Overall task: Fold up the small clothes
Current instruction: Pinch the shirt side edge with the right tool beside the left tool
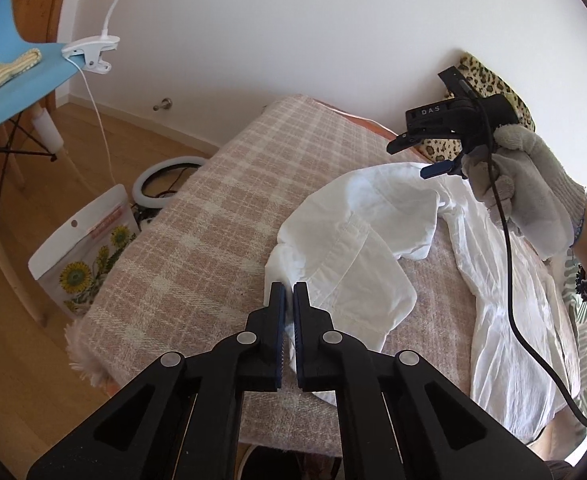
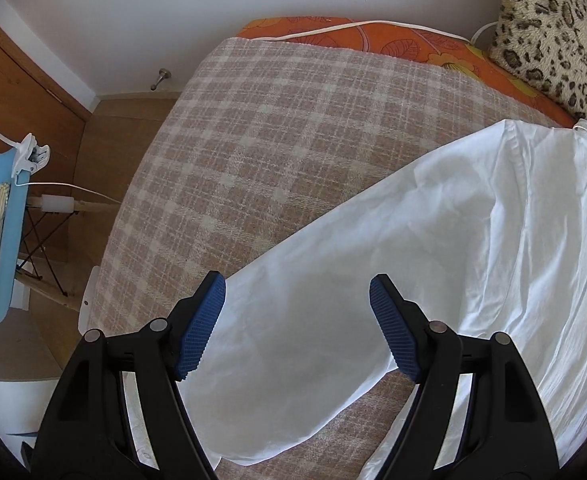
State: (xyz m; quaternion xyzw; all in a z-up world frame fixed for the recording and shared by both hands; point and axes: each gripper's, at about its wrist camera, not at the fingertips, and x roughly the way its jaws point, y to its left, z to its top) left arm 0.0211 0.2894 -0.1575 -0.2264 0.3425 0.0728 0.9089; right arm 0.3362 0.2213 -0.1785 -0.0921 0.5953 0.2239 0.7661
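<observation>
A small white shirt (image 1: 357,248) lies crumpled on a pink-and-cream plaid blanket (image 1: 197,232). My left gripper (image 1: 289,296) is shut on the shirt's near edge, with white cloth pinched between its blue pads. My right gripper (image 1: 421,156), held by a gloved hand, hovers open over the shirt's far part. In the right wrist view the right gripper (image 2: 297,312) is open and empty just above a white sleeve (image 2: 301,352) spread on the blanket (image 2: 277,136).
A leopard-print cushion (image 2: 553,36) and orange sheet (image 2: 373,36) lie at the bed's far end. A blue board (image 1: 9,84) with a white clip lamp (image 1: 91,54) stands left. A sunflower bag (image 1: 85,256) and ring light (image 1: 165,180) sit on the wood floor.
</observation>
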